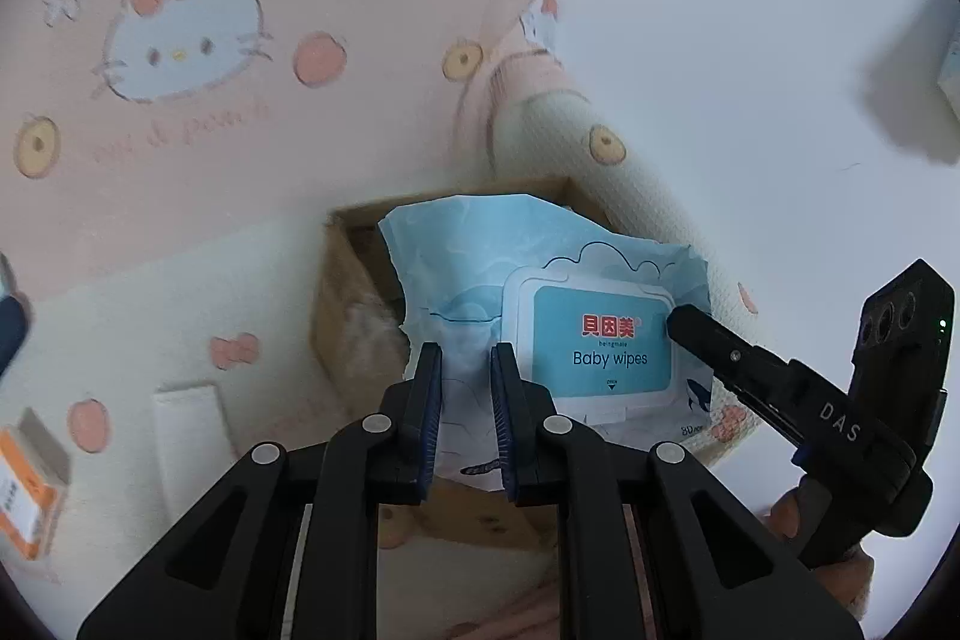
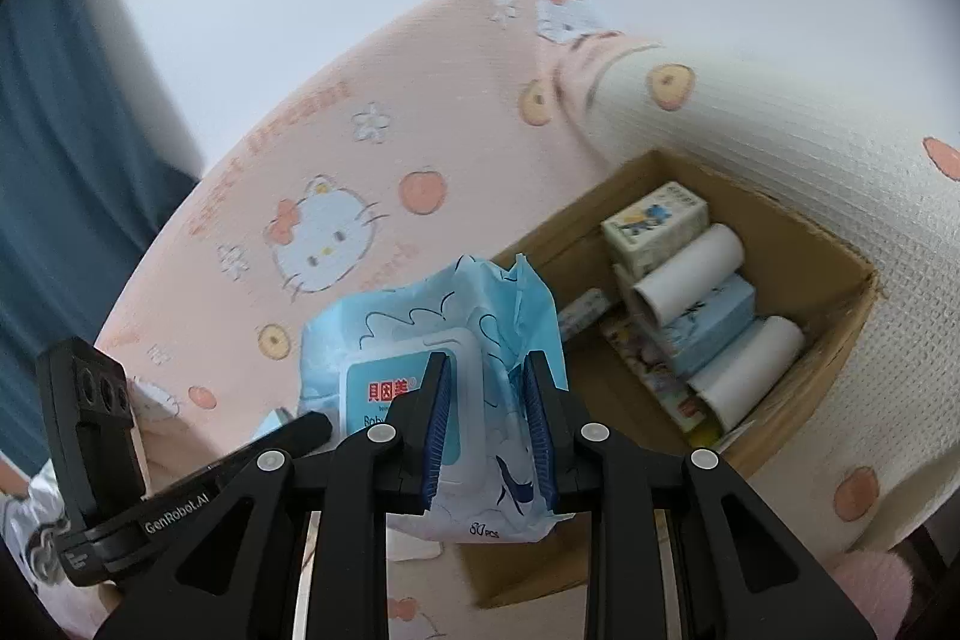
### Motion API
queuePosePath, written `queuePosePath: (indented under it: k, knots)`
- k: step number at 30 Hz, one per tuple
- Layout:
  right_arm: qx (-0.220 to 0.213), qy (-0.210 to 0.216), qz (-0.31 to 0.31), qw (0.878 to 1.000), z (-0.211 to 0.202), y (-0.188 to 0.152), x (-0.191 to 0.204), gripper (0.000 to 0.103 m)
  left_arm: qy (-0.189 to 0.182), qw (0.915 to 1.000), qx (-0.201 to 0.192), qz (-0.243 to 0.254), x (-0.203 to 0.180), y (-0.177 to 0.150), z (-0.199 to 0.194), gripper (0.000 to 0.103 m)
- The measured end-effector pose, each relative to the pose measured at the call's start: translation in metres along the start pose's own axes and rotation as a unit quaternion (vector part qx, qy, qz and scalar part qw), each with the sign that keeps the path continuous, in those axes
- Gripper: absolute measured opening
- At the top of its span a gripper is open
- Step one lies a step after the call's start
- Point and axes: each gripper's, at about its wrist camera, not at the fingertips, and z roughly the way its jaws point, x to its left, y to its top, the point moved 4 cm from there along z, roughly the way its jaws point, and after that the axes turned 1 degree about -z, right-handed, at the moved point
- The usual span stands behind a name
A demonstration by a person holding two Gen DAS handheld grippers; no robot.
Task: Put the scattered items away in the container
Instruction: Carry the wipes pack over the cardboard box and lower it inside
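A blue pack of baby wipes (image 1: 540, 304) is held up over the brown cardboard box (image 1: 342, 292) on the bed. My left gripper (image 1: 467, 412) is shut on the pack's near left edge. My right gripper (image 2: 487, 430) is shut on the pack (image 2: 432, 334) at its other edge, beside the lid. The right gripper also shows in the left wrist view (image 1: 780, 388), its tip against the lid. The box (image 2: 828, 244) holds white rolls (image 2: 690, 274), a small printed carton (image 2: 654, 220) and a blue tissue pack (image 2: 714, 328).
A pink Hello Kitty blanket (image 1: 180, 40) and a cream quilt (image 2: 810, 148) lie under and around the box. An orange and white box (image 1: 24, 490) lies at the left on the bed. A white strip (image 1: 186, 430) lies near it. A teal curtain (image 2: 48, 160) hangs at the left.
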Motion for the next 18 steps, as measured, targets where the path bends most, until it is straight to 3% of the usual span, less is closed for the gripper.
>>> queuePosePath:
  k: [7, 11, 13, 16, 18]
  knots:
    - [0.05, 0.038, 0.047, 0.997, 0.046, 0.022, -0.051, 0.022, 0.002, 0.9993, 0.03, -0.025, -0.002, 0.013, 0.045, 0.018]
    - [0.076, 0.06, 0.056, 0.994, 0.076, 0.034, -0.064, 0.022, 0.031, 0.9988, 0.038, -0.005, -0.001, 0.022, 0.06, 0.018]
    - [0.078, 0.058, 0.045, 0.994, 0.089, 0.042, -0.066, 0.022, 0.044, 0.9976, 0.053, 0.005, -0.001, 0.021, 0.067, 0.018]
    - [0.106, 0.018, -0.016, 0.994, 0.117, 0.053, -0.062, 0.022, 0.062, 0.9955, 0.071, 0.009, -0.001, 0.024, 0.076, 0.018]
    - [0.117, 0.031, -0.02, 0.992, 0.12, 0.059, -0.059, 0.022, 0.072, 0.9946, 0.073, 0.016, -0.001, 0.028, 0.076, 0.019]
